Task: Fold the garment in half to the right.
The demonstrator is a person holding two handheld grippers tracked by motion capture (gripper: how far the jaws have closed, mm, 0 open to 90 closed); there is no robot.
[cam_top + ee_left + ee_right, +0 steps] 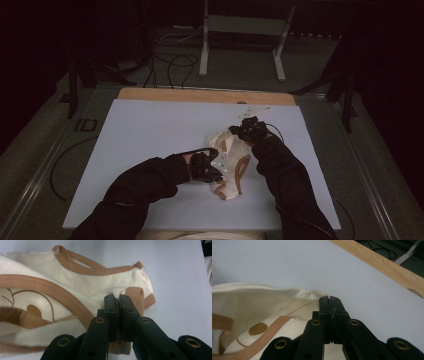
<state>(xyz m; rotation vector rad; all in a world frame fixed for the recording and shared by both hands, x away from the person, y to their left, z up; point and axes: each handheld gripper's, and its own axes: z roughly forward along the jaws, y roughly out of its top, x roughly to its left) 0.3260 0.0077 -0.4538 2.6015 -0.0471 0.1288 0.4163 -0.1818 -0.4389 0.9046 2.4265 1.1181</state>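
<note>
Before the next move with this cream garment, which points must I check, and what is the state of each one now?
1. Left gripper clamped on the cream garment: ok, its jaws are shut on a brown-trimmed corner.
2. Right gripper clamped on the garment: ok, its jaws are shut at the plain cream edge.
3. Fabric stretched flat between the two grips: not ok, it lies bunched and folded.
4. Garment well inside the white table surface: ok, bare surface on all sides.
5. How many layers each gripper holds: cannot tell.
</note>
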